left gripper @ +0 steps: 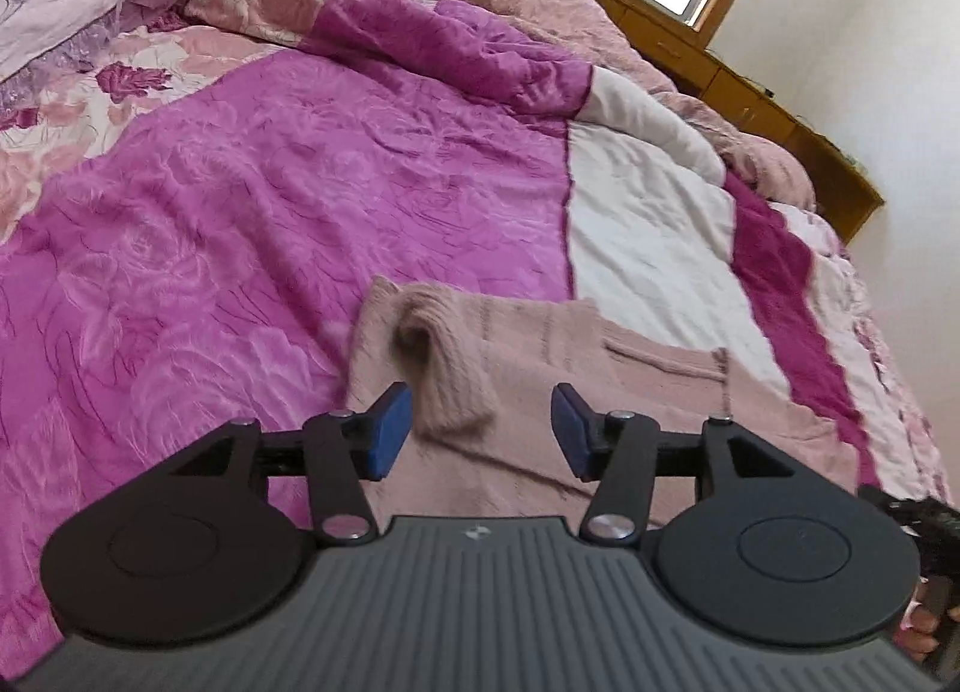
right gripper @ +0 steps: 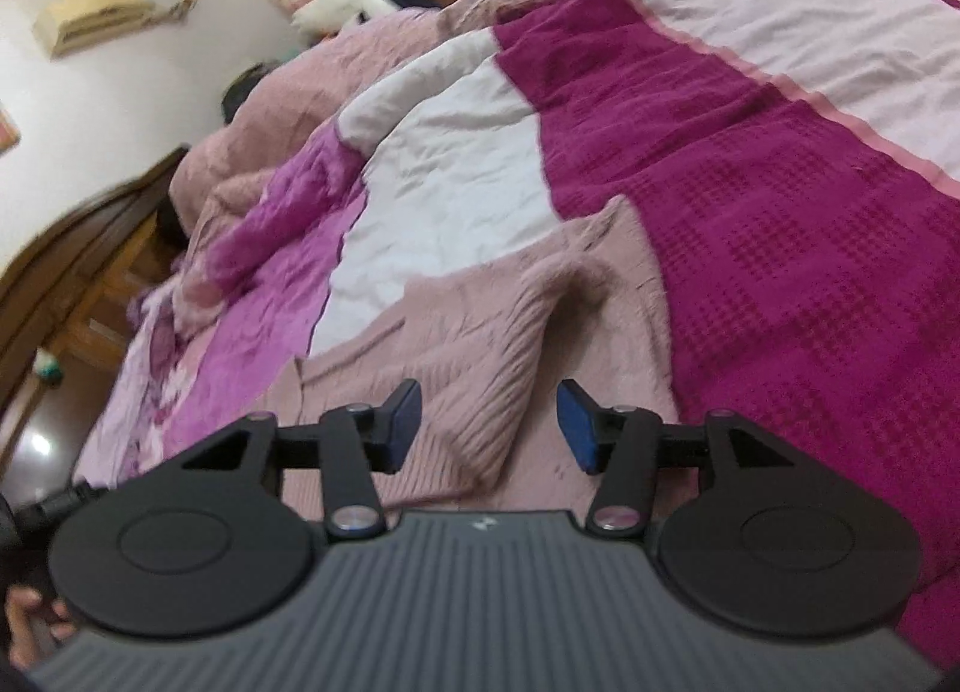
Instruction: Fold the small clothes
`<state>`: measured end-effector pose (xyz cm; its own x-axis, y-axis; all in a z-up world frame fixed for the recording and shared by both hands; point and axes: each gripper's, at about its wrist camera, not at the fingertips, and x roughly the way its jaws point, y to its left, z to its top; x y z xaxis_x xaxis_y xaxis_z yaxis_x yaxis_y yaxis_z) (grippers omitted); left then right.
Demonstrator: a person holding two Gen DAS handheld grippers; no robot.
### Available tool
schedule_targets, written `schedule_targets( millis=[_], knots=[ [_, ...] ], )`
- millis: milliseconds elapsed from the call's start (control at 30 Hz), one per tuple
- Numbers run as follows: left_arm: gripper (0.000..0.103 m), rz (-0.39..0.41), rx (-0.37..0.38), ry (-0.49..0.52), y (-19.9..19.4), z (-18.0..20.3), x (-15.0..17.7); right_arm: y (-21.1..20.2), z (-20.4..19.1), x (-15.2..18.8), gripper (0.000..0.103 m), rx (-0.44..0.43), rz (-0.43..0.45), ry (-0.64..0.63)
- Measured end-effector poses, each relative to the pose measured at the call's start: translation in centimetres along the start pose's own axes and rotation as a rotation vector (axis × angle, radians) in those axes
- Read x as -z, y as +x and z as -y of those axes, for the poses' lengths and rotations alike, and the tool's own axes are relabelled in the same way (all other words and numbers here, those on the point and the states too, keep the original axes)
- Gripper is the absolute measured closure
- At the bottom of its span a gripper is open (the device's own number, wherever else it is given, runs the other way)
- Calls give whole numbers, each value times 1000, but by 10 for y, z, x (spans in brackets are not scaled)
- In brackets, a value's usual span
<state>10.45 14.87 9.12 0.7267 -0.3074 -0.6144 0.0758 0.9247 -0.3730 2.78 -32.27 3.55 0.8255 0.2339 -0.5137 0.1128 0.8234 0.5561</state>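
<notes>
A dusty-pink knitted sweater [left gripper: 570,368] lies flat on the bed cover. One ribbed sleeve [left gripper: 447,368] is folded over its body and ends between the blue pads of my left gripper [left gripper: 480,431], which stands open without pressing on it. In the right wrist view the same sweater [right gripper: 480,332] spreads ahead, with its ribbed sleeve [right gripper: 480,392] running back between the pads of my right gripper [right gripper: 489,428]. That gripper is open too, and the pads stay clear of the knit.
The bed is covered by a patchwork quilt [left gripper: 270,182] of magenta, white and floral panels, bunched up at the far side. A wooden headboard and cabinet [left gripper: 780,110] run along the wall under a window. A person's fingers [left gripper: 921,626] hold the other gripper's handle at the lower right.
</notes>
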Motion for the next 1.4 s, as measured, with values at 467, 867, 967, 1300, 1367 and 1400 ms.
schedule_targets(
  millis=[467,867,967,1300,1367,1400],
  knots=[
    [87,-73,-35,22,55,8,-5,20,-6,-2,79,22,-29,-55],
    [89,94,-41,-142,66,9,-46,46,-11,-43,90,-64,142,129],
    [88,68,-72,-159,88,10,-59,67,-8,-49,87,5,181,184],
    [37,80,-150,51,85,36,-51,63,-13,-38,39,-3,172,22],
    [37,74,-134,61,79,39,-51,56,-9,-41,39,-7,182,5],
    [37,70,-124,61,76,39,-49,54,-7,-44,39,0,188,-1]
  ],
)
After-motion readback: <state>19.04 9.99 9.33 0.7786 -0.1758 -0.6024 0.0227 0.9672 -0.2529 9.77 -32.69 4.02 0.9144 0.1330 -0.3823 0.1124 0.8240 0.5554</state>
